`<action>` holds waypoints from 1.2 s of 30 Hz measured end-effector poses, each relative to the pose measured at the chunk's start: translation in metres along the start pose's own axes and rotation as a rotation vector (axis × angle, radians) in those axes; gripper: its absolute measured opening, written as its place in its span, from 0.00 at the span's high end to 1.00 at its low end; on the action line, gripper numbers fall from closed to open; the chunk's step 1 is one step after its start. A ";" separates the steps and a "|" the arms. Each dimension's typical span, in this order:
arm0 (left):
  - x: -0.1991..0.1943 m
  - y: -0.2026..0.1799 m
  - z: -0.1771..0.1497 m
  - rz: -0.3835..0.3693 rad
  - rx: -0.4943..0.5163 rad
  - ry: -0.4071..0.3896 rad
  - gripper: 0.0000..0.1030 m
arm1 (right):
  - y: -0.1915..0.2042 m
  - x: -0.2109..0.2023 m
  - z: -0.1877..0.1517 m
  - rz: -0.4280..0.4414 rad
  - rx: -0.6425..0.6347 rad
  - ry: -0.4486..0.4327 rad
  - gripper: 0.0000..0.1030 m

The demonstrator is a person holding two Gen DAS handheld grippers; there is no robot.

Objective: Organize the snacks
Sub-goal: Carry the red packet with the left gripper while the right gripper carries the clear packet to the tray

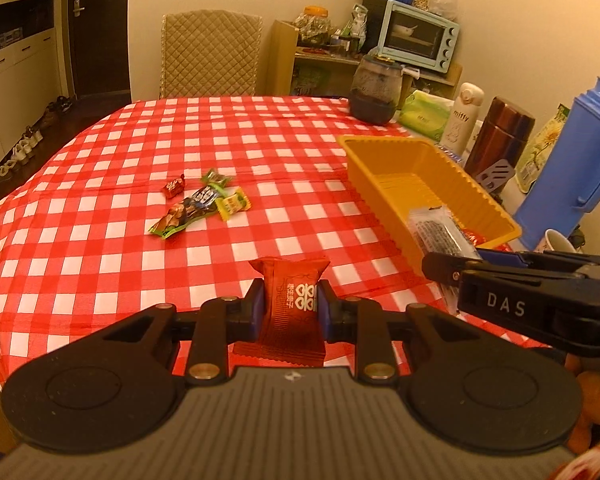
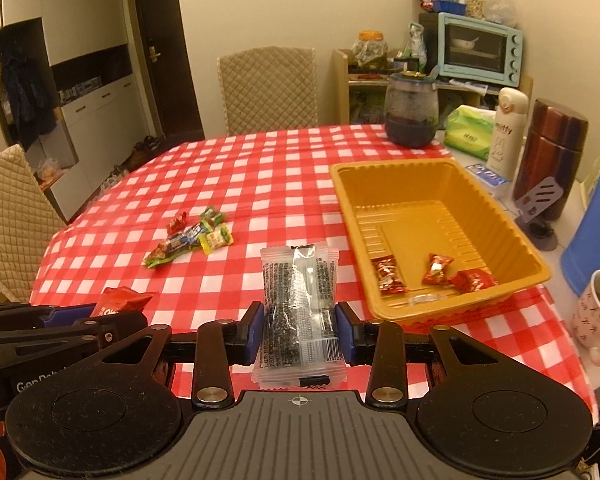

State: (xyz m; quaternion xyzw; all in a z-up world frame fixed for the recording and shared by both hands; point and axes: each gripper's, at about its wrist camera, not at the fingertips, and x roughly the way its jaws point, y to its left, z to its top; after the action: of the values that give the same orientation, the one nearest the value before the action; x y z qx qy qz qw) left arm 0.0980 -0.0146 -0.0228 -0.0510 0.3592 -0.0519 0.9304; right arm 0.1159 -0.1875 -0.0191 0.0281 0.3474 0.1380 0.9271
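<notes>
My left gripper (image 1: 289,307) is shut on a red snack packet (image 1: 290,312), held above the checkered table near its front edge. My right gripper (image 2: 300,326) is shut on a clear packet of dark snack (image 2: 298,316), left of the yellow tray (image 2: 340,184). The tray holds three red wrapped candies (image 2: 436,270) at its near end. A small pile of loose snacks (image 2: 188,238) lies on the cloth at mid-table; it also shows in the left wrist view (image 1: 198,206). The right gripper shows at the right of the left wrist view (image 1: 440,268).
Right of the tray stand a white Miffy bottle (image 2: 508,132), a brown thermos (image 2: 548,156), a blue jug (image 1: 572,168), a green tissue pack (image 2: 470,132), a dark jar (image 2: 412,112) and a mug (image 2: 596,312). Quilted chairs (image 2: 268,88) stand at the far side and left.
</notes>
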 end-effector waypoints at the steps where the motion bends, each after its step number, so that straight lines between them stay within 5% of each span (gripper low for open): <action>1: -0.001 -0.001 0.001 -0.002 0.000 -0.003 0.77 | -0.002 -0.003 0.000 -0.003 0.002 -0.003 0.63; 36: 0.029 -0.090 0.034 -0.146 0.123 -0.004 0.77 | -0.104 -0.036 0.006 -0.178 0.146 -0.046 0.63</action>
State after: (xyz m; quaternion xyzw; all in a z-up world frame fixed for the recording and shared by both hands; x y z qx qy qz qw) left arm 0.1370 -0.1053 -0.0048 -0.0199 0.3488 -0.1417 0.9262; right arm 0.1179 -0.2967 -0.0072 0.0678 0.3364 0.0291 0.9388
